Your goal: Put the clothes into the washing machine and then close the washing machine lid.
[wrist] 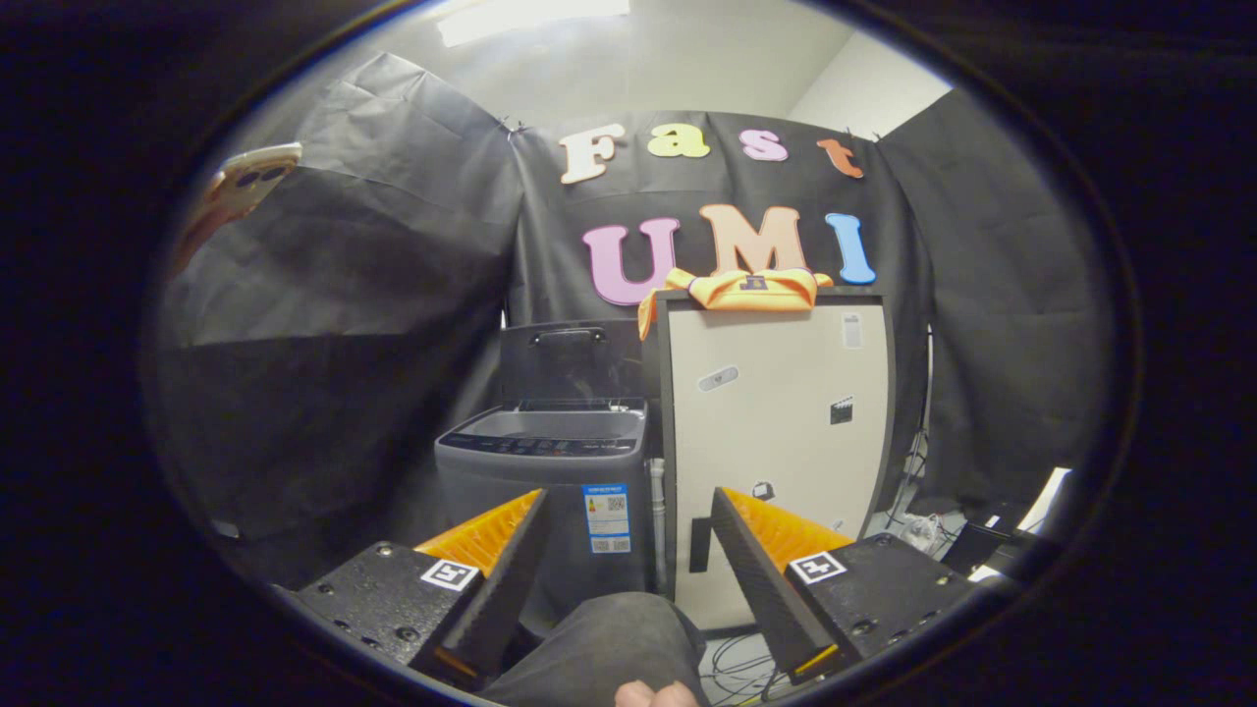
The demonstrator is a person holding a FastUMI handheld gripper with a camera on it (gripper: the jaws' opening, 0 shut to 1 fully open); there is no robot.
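Claw (628, 574) wide, empty. Crumpled orange cloth garment (738, 291) lies far ahead, up-right, atop tall white cabinet (776, 442); open grey top-load washing machine (550, 452) left.

Nothing readable, tbh. Washing machine (550, 471) front has sticker (607, 517), print too small. White cabinet (776, 442) right beside washer carries few small stickers, also illegible.

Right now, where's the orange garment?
In the gripper view the orange garment lies on top of the white cabinet, to the right of the open washing machine, well beyond the open gripper.
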